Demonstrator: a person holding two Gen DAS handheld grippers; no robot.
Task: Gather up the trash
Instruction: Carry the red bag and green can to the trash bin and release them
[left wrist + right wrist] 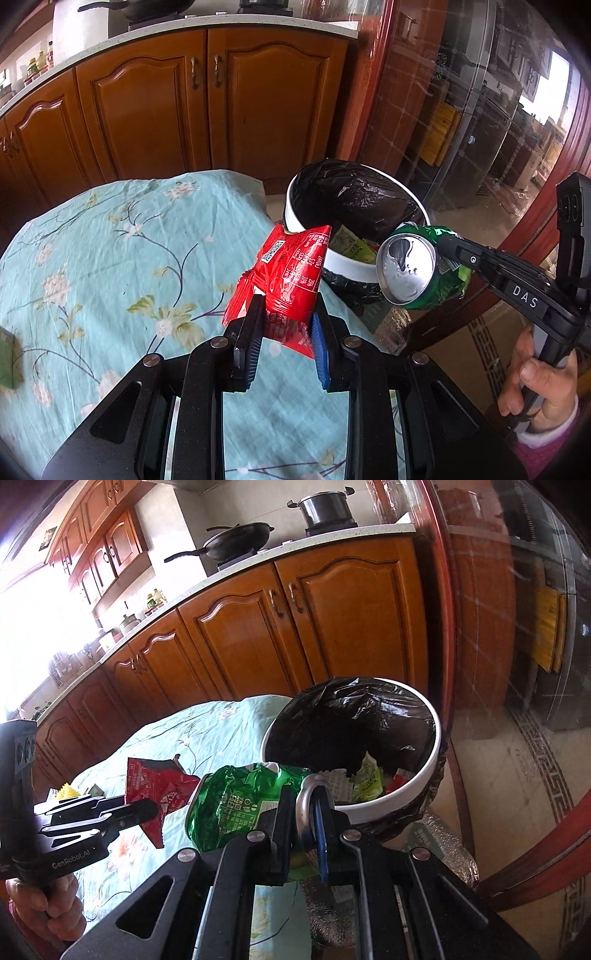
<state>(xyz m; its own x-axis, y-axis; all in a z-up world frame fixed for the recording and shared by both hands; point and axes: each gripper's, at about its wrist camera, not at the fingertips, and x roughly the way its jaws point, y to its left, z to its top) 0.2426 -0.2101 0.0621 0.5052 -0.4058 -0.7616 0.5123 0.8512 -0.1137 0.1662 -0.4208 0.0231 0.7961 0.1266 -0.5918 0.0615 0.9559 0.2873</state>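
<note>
Nearest you, your left gripper (pixel 286 325) pinches a red snack wrapper (pixel 286 273) by its lower end — crumpled, printed side up, its long axis running up and away toward the bin over the floral tablecloth (pixel 110 240). To its right, your right gripper (pixel 301 812) is clamped on a crushed green can (pixel 236 805), silver top (pixel 406 266) facing left, held at the near rim of the white bin (pixel 354 266) with its black liner (pixel 354 195).

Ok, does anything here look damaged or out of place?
The green can held in the right tongs is badly crushed, and the red wrapper in the left tongs is torn open. Both are trash, near the white bin.
</note>
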